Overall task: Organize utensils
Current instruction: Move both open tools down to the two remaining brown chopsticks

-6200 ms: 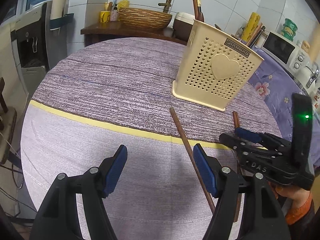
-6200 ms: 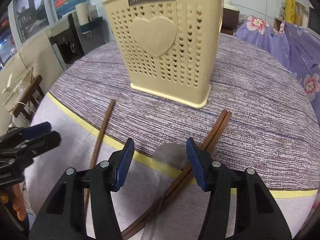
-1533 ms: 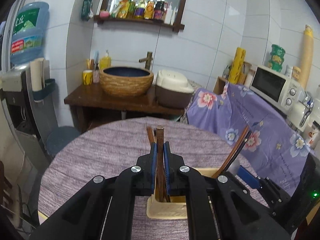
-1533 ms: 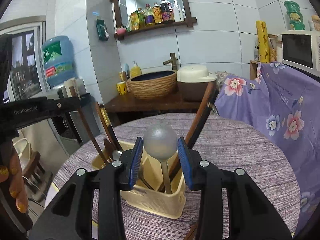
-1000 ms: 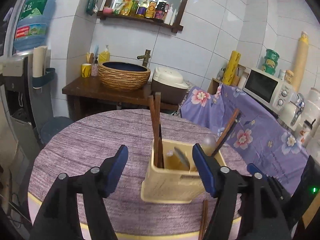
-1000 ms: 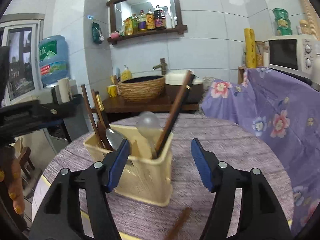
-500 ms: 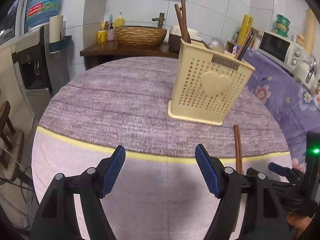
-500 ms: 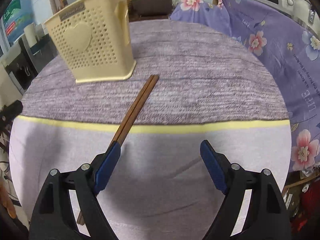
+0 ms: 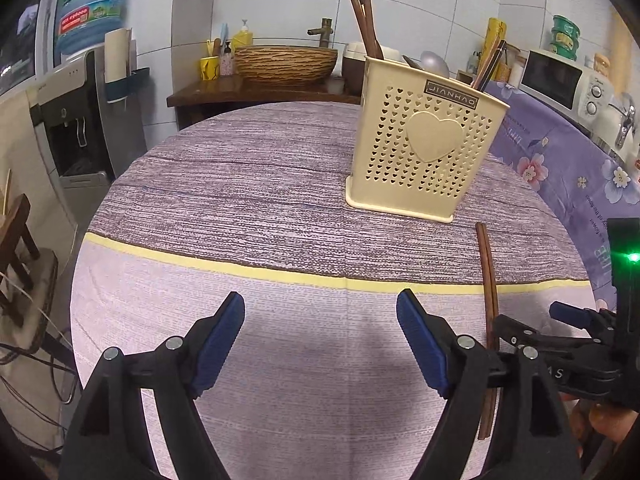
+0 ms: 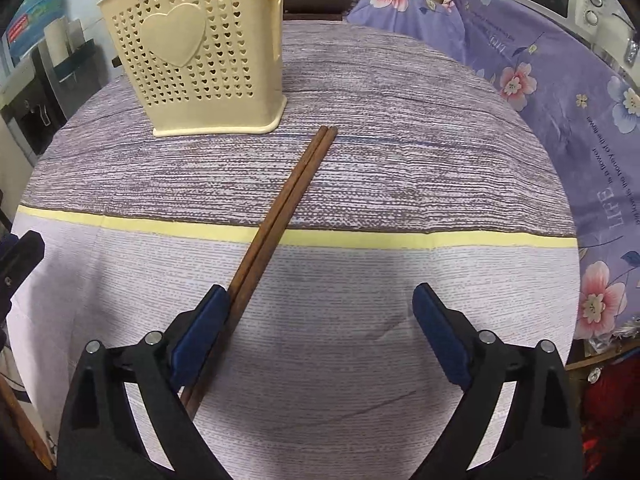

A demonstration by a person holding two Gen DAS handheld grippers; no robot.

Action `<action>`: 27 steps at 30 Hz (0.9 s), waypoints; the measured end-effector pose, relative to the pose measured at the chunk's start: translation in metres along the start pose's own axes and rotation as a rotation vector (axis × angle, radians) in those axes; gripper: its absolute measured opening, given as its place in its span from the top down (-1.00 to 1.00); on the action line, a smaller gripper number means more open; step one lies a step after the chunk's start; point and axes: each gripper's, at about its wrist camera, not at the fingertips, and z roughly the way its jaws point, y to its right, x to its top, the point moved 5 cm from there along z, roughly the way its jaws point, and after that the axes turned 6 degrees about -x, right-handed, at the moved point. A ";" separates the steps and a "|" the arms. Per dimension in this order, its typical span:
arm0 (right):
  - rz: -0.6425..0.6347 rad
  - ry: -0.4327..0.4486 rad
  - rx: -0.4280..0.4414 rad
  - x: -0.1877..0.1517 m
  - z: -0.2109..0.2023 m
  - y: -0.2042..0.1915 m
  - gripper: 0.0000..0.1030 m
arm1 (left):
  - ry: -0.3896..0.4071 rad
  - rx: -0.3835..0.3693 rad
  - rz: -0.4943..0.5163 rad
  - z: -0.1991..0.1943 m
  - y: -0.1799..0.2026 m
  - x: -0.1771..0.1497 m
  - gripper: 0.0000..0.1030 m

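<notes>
A cream perforated utensil holder [image 9: 426,148] with a heart stands on the round table; it also shows in the right wrist view [image 10: 200,56]. Brown chopsticks [image 9: 366,24] and a metal spoon [image 9: 434,60] stick out of it. A pair of brown chopsticks [image 10: 280,216] lies on the cloth in front of the holder, also seen in the left wrist view [image 9: 489,280]. My left gripper [image 9: 320,336] is open and empty above the table. My right gripper [image 10: 320,332] is open, its left finger [image 10: 200,328] over the near end of the chopsticks.
The table [image 9: 240,200] has a striped purple cloth with a yellow band. A purple floral cloth [image 10: 560,80] covers furniture to the right. A water dispenser [image 9: 76,120] stands at the left, a woven basin [image 9: 286,62] on a shelf behind, a microwave [image 9: 560,80] at the far right.
Both grippers let go of utensils into the holder, then drew back and down to the table's near side. Since half a second ago they have hardly moved.
</notes>
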 end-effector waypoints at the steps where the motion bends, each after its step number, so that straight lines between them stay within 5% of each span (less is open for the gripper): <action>1: 0.008 0.003 0.006 -0.002 -0.001 0.002 -0.78 | 0.000 0.000 -0.004 0.000 -0.001 0.000 -0.52; 23: -0.062 0.006 -0.061 0.006 0.010 0.013 -0.88 | -0.023 -0.011 -0.036 0.002 -0.001 -0.007 -0.53; 27: -0.093 0.000 -0.032 0.011 0.013 -0.003 -0.66 | -0.020 -0.021 -0.025 0.001 0.005 -0.007 -0.53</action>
